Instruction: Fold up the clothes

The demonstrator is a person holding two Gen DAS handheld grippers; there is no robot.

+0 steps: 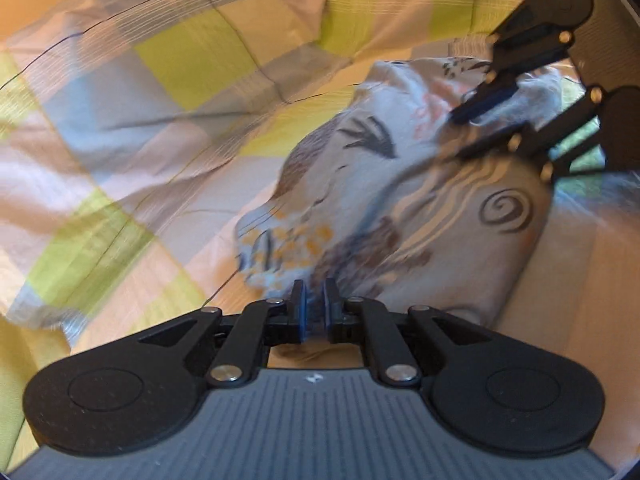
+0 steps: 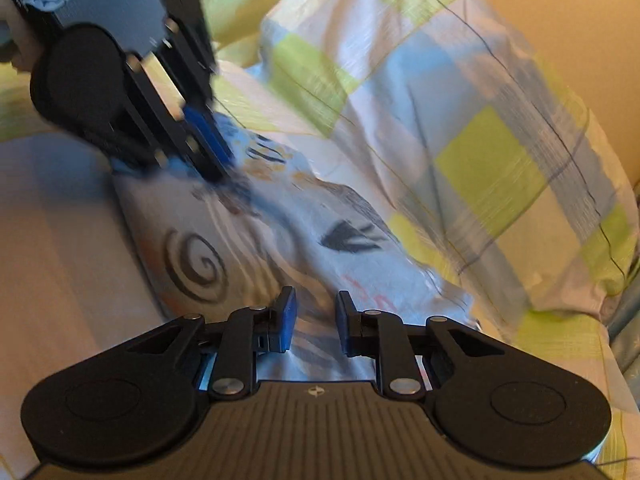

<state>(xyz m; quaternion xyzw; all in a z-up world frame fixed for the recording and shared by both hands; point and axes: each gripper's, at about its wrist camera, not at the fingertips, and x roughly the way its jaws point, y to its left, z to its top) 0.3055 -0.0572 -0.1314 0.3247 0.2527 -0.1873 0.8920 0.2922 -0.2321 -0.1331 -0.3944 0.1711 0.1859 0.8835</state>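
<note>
Garment [image 1: 400, 200] may slip: our left hand-held gripper [image 1: 314, 304] pinches only its edge, while our right hand-held gripper [image 2: 314, 320] stands spread over it.

Two claws, left claw [image 1: 314, 304] and right claw [image 2: 316, 320]; one printed garment [image 1: 400, 208]; one checked bedcover [image 1: 160, 80].

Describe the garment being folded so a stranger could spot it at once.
On the checked green, blue and white bedding lies a pale printed garment, between the two tools. Unlike the squared bedding, it carries a dark spiral, wavy stripes and a painted eye.
</note>
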